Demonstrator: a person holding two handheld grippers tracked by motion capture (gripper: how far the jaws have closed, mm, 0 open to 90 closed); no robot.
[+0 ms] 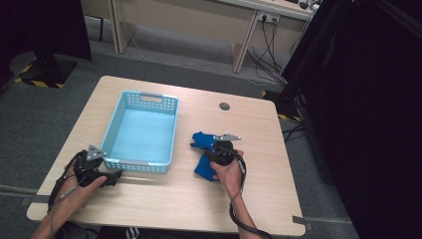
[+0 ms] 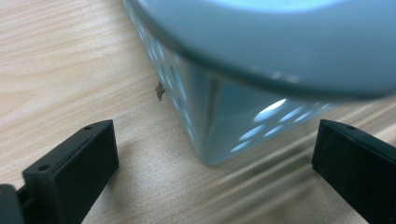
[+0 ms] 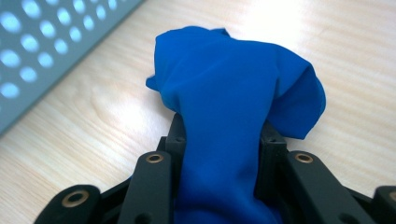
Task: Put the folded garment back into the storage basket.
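Here, the blue cloth is clamped by the right gripper on the worktop; the left gripper (released) is held at the basket corner.

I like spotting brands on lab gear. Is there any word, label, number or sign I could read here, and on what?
None can be read: the basket, the blue cloth, the table and both grippers bear no visible lettering. The yellow-black striped floor marking is a pattern, not text.
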